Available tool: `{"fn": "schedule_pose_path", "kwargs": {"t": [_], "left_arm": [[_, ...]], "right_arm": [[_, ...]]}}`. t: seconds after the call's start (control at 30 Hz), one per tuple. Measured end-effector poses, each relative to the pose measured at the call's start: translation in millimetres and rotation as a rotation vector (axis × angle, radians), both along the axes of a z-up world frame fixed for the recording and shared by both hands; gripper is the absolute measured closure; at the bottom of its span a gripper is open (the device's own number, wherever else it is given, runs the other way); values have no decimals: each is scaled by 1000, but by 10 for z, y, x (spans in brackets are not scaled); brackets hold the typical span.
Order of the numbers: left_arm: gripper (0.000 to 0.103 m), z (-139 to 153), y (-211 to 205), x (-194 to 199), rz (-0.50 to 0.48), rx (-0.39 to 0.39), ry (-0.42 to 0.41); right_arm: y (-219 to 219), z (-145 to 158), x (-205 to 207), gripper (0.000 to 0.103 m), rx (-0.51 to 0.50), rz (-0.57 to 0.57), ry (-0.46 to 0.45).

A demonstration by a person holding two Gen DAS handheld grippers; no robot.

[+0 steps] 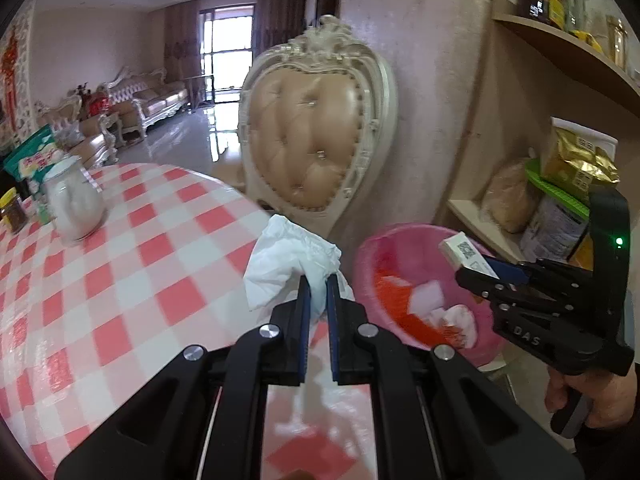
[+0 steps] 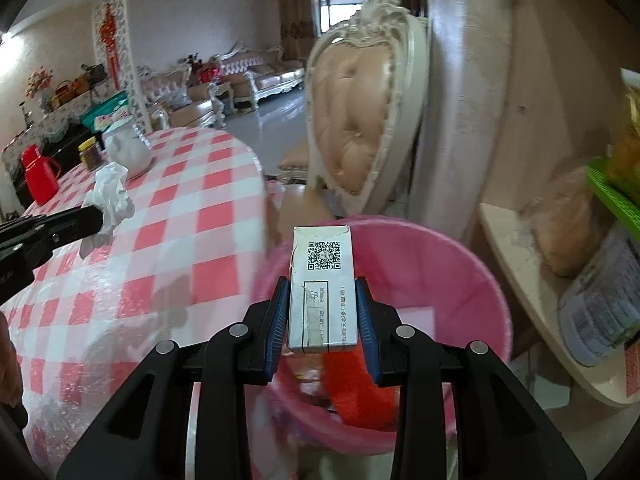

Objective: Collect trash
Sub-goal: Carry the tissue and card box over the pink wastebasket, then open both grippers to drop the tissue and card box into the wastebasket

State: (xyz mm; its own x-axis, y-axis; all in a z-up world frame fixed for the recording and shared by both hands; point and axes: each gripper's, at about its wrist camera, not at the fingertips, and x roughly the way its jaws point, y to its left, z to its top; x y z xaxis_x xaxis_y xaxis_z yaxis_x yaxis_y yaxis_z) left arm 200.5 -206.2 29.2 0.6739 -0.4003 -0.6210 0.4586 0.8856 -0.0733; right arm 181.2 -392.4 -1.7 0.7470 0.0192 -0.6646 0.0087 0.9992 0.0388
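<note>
My left gripper (image 1: pixel 318 280) is shut on a crumpled white tissue (image 1: pixel 280 264) and holds it above the edge of the red-and-white checked table (image 1: pixel 120 280); the tissue also shows in the right wrist view (image 2: pixel 110 196). My right gripper (image 2: pixel 322 292) is shut on a small white carton with a QR code (image 2: pixel 322 280) and holds it over the pink trash bin (image 2: pixel 460 280). In the left wrist view the right gripper (image 1: pixel 472 268) holds the carton (image 1: pixel 464 250) above the bin (image 1: pixel 372 256), which contains orange and white scraps.
A cream ornate chair (image 1: pixel 316 128) stands behind the bin. Wooden shelves (image 1: pixel 560 36) with jars and food bags stand right of the bin. A white lidded jar (image 1: pixel 72 200), a small jar (image 1: pixel 12 208) and a green packet (image 1: pixel 32 156) stand on the table's far side, with a red thermos (image 2: pixel 38 176).
</note>
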Motion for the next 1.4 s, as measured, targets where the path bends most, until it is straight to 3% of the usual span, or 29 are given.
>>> {"fn": "schedule_pose_path", "kwargs": {"t": [0.53, 0.97, 1.07, 1.17, 1.4], "left_arm": [[95, -81, -829, 52, -92, 2, 37], [94, -151, -1191, 161, -131, 3, 60], [94, -153, -1231, 175, -133, 7, 61], [94, -150, -1261, 184, -134, 12, 60], [94, -143, -1324, 216, -138, 11, 63]], "right_arm": [[-540, -83, 64, 71, 10, -64, -7], [-729, -165, 228, 70, 8, -58, 4], [-729, -194, 261, 68, 3, -54, 15], [-750, -204, 263, 55, 8, -62, 10], [-834, -199, 98, 55, 17, -81, 3]]}}
